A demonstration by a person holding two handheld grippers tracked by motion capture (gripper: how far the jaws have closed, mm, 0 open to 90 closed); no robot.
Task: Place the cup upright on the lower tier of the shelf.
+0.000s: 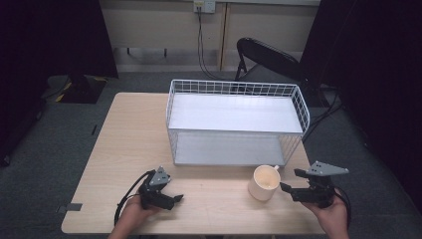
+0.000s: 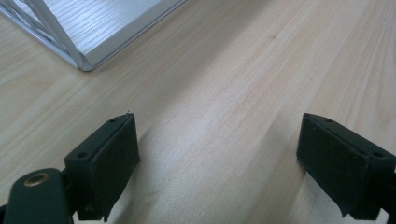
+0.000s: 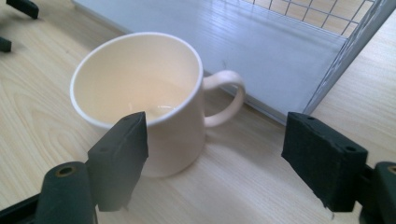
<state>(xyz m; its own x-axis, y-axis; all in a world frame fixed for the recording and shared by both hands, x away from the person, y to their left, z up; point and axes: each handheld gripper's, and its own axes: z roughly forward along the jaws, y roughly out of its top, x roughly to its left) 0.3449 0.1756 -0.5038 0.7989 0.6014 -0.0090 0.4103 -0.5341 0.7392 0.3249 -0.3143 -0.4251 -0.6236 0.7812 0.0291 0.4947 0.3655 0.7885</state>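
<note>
Both pairs of jaws are seen spread wide apart with nothing held between them. On the right gripper (image 1: 293,180), held in the person's right hand (image 1: 332,217) at the near right of the tabletop (image 1: 124,144), the jaws are pointed toward a cream mug (image 1: 264,182) that stands upright just beside them; in the right gripper view the mug (image 3: 144,105) is seen close ahead, partly covered by the left-hand jaw, with its handle turned toward the space between the jaws and its inside bare. The right gripper (image 3: 215,154) is shown there with bare wood beneath the gap. On the left gripper (image 1: 174,195), held in the left hand (image 1: 133,214) at the near left of the tabletop, the jaws are aimed to the right, well apart from the mug. In the left gripper view, the left gripper (image 2: 217,149) is seen over bare wood, with a corner of the rack (image 2: 88,32) at the upper left. A white wire rack (image 1: 234,124) with two flat shelves is placed at the middle of the tabletop, just behind the mug. A black folding chair (image 1: 268,57) is set behind the tabletop on grey carpet.
</note>
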